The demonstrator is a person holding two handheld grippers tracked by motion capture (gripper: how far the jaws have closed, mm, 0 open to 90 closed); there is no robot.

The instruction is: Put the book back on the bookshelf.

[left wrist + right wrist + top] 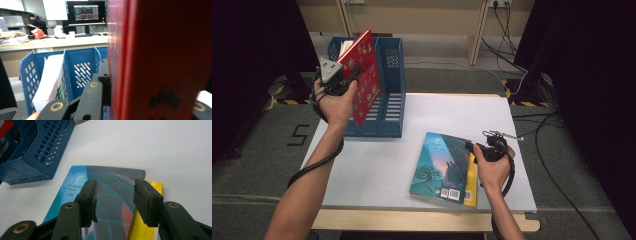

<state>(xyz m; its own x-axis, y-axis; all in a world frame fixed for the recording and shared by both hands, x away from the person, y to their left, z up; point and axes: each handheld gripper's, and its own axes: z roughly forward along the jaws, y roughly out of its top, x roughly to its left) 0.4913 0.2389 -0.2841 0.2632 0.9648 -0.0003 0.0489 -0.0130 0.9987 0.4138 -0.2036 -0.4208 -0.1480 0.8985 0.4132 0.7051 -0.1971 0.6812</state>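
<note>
**High view: red book on its way into the blue file rack**

High view shows the left gripper (343, 76) lifted over the left end of the white worktop (377, 165), its fingers pinching a thin red hardcover book (364, 75) by one edge. The book hangs tilted, its upper corner above the blue perforated plastic file rack (392, 100) that stands at the worktop's back left. In the left gripper view the red cover (160, 60) is pressed against the near black finger (104, 82), and the rack's dividers stand just behind it (one slot already holds a white booklet (51, 80)).

The step in hand looks like filing: carrying the red book to a free compartment. The next move calls for squaring the book upright, lining its lower edge with an open slot, and lowering it between the dividers before letting go.

The right gripper (472, 147) rests low with its fingers spread, hovering over a teal illustrated paperback (439, 162) lying flat on a yellow book (471, 180). Nothing is pinched there; that pair probably waits its turn.
</note>
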